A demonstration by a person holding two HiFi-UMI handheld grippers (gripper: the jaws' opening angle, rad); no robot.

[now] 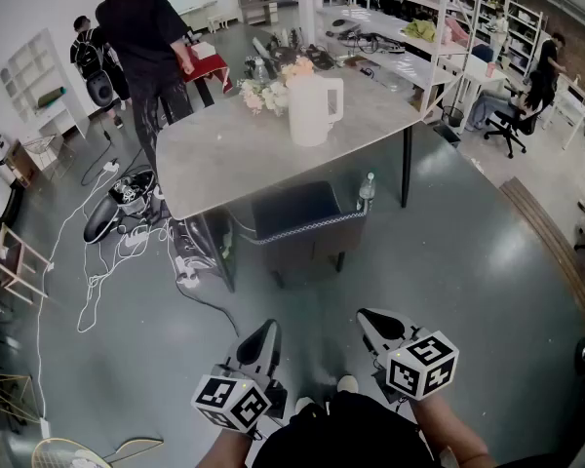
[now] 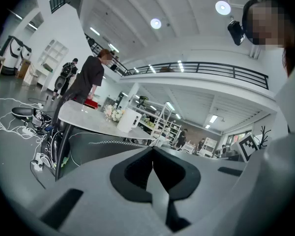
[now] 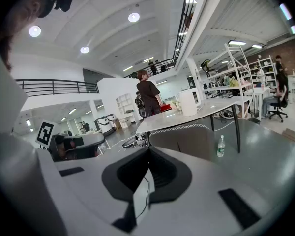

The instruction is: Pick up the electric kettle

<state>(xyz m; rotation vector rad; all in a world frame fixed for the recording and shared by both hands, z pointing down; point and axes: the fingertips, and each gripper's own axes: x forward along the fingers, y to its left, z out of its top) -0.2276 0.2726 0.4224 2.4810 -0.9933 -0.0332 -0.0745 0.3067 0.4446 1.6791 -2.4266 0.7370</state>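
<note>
Far ahead on the grey table (image 1: 224,154), upright beside a bunch of flowers (image 1: 268,94), stands the white electric kettle (image 1: 312,113), well apart from both grippers, with a dark chair (image 1: 297,224) between. Down by the person's legs, the left gripper (image 1: 263,334) and right gripper (image 1: 373,318) each have their jaws pressed together on nothing. The kettle's handle juts toward the right gripper's side, so I'd reckon that hand has the better approach, though neither is clearly nearer.
</note>
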